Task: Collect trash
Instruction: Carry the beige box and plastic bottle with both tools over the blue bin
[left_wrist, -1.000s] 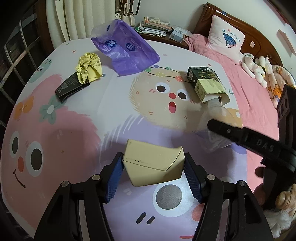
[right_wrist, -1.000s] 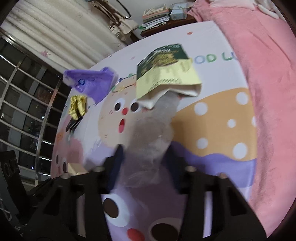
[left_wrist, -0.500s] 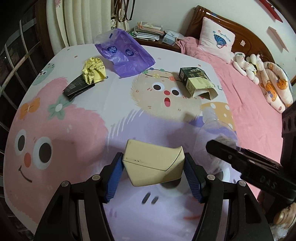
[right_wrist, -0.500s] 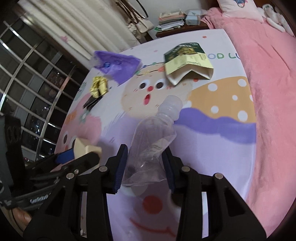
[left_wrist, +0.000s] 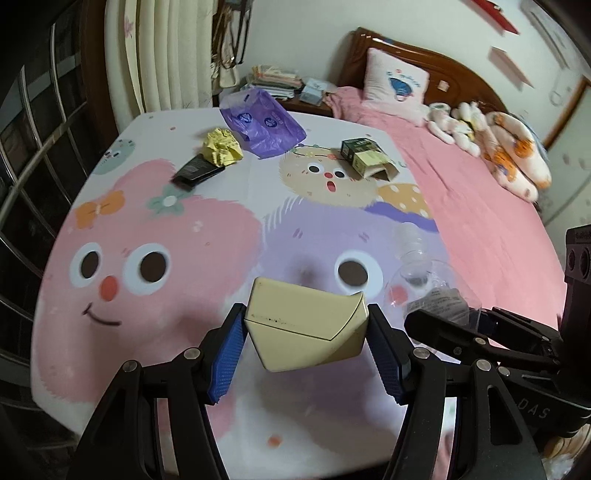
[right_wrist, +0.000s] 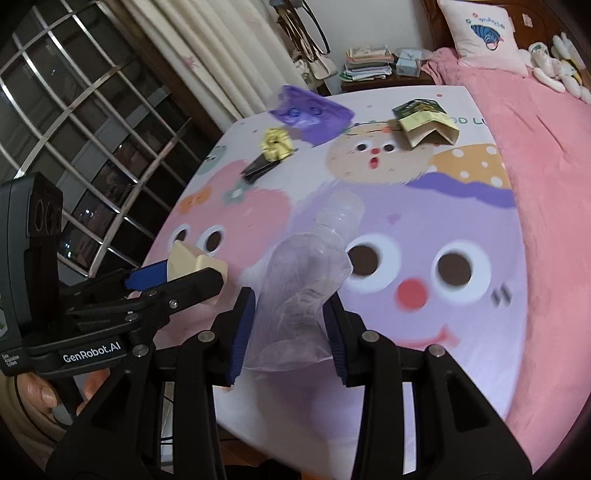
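**Desk:** What are the two tools carrying?

**Photographer:** The left gripper (left_wrist: 306, 343) pinches a cream box (left_wrist: 308, 328) at lower centre of its frame; the right gripper (right_wrist: 288, 328) is clamped on a crushed clear bottle (right_wrist: 306, 280), neck pointing up-frame; both hang over the near edge of the cartoon bedsheet (left_wrist: 147, 229).

**Desk:** And the rest of the trash?

**Photographer:** Two pieces lifted, by my reading, none binned in view; four lie toward the top of the frame: a yellow paper wad (left_wrist: 221, 151) touching a black packet (left_wrist: 197, 171), a purple bag (left_wrist: 264, 125), an open green-and-yellow carton (left_wrist: 367, 158); no bin shows.
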